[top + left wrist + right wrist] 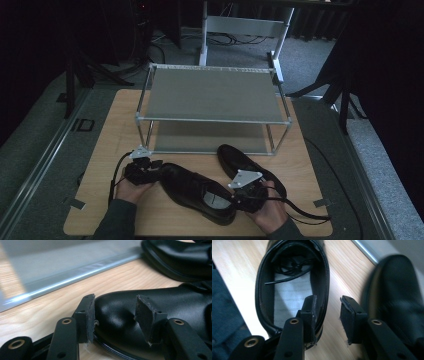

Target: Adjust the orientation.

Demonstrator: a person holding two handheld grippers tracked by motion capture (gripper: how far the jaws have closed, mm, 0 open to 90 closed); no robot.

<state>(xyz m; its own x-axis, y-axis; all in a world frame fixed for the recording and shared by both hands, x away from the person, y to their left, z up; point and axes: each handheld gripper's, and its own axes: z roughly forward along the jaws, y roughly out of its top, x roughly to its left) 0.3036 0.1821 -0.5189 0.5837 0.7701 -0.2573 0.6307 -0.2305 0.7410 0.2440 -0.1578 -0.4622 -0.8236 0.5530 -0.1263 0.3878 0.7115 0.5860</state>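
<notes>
Evidently a grasp is being set up: the left tongs (pixel 115 315) straddle the toe of the near shoe (pixel 197 190) on the desk (pixel 115 135), jaws spread; the right tongs (pixel 329 317), also spread, straddle its heel wall. Next, both probably need to pinch before lifting toward the rack (pixel 212 120).

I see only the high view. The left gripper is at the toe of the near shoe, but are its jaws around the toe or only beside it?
Observer: Around it. In the left gripper view the left gripper has one jaw on each side of the toe of the near shoe; the jaws stand apart.
Operator: And the right gripper, where is it on that shoe?
Observer: At the heel. The right gripper has one jaw inside the opening and one outside, so the side wall sits between them; a gap remains.
Operator: Is something inside the shoe?
Observer: Yes, a pale insole, with the black laces lying loose in the opening.
</notes>
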